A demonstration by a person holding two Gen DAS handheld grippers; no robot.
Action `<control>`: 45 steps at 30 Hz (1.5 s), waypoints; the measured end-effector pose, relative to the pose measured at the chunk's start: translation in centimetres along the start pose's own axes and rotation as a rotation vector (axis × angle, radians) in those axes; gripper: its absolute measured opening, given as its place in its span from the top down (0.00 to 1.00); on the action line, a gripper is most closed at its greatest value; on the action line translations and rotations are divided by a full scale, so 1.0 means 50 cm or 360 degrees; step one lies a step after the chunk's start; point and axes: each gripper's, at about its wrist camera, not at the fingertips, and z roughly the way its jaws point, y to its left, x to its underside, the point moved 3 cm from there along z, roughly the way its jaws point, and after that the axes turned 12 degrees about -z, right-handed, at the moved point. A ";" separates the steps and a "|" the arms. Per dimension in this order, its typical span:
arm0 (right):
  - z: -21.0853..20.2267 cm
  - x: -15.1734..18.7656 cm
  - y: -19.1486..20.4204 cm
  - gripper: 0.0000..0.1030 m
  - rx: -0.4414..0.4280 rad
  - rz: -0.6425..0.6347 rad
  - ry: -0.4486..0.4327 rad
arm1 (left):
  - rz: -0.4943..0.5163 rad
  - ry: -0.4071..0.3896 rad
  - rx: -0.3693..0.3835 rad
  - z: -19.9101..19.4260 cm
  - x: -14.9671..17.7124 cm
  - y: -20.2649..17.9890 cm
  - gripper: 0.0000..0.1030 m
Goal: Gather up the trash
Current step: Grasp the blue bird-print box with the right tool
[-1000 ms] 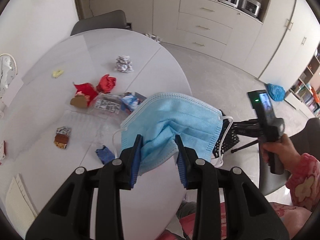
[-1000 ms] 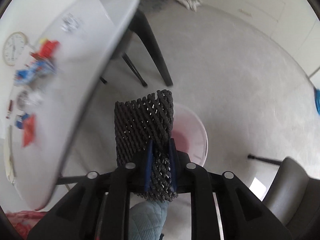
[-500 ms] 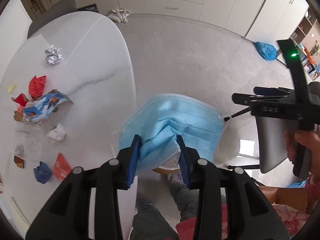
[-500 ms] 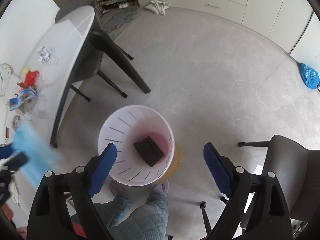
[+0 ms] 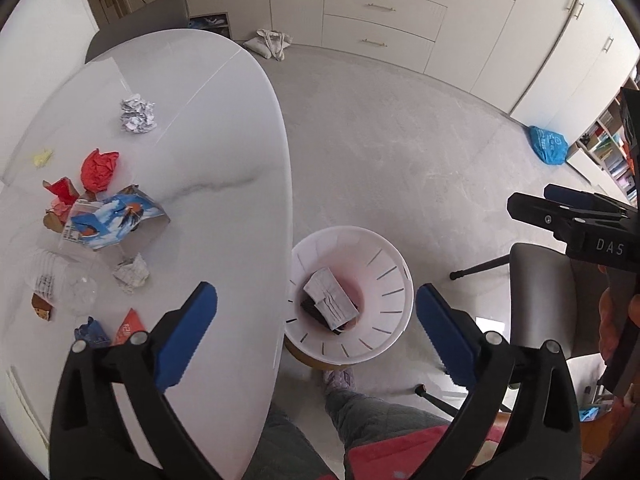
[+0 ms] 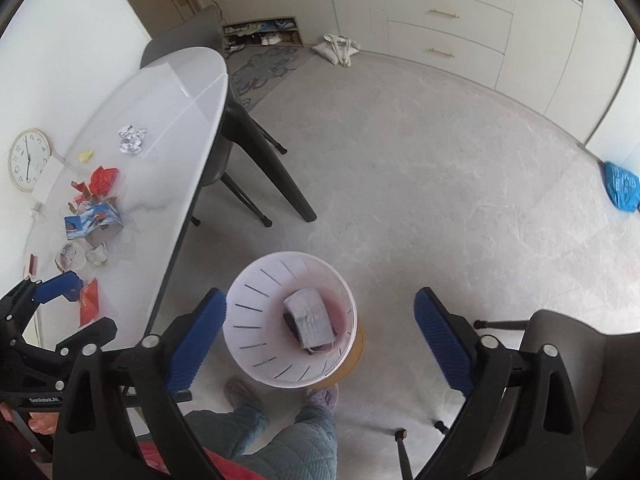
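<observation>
A white trash bin [image 5: 390,280] stands on the floor beside the table; it also shows in the right wrist view [image 6: 256,312]. Inside lie a face mask [image 5: 330,298] [image 6: 310,316] on top of a black mesh piece [image 5: 310,308]. My left gripper [image 5: 316,328] is open and empty above the bin. My right gripper [image 6: 320,332] is open and empty above the bin too. Trash lies on the white table [image 5: 224,152]: crumpled foil [image 5: 137,114], red paper [image 5: 99,170], a blue printed carton [image 5: 114,222], a white wad [image 5: 132,274], a blue wrapper [image 5: 91,332].
A grey chair [image 5: 538,280] stands right of the bin; another chair [image 5: 140,24] sits at the table's far end. A blue bag [image 5: 548,145] and a cloth bag [image 5: 269,44] lie on the floor. Cabinets line the far wall. The person's feet [image 6: 320,394] are by the bin.
My left gripper opened and the face mask dropped into the bin onto the black mesh piece. My right gripper, open since half a second ago, stays above the bin.
</observation>
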 end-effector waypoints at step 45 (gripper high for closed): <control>0.206 -0.199 0.676 0.73 0.0014 -0.0976 0.0000 | -0.0876 -0.0188 -0.0290 -0.189 0.095 0.719 0.08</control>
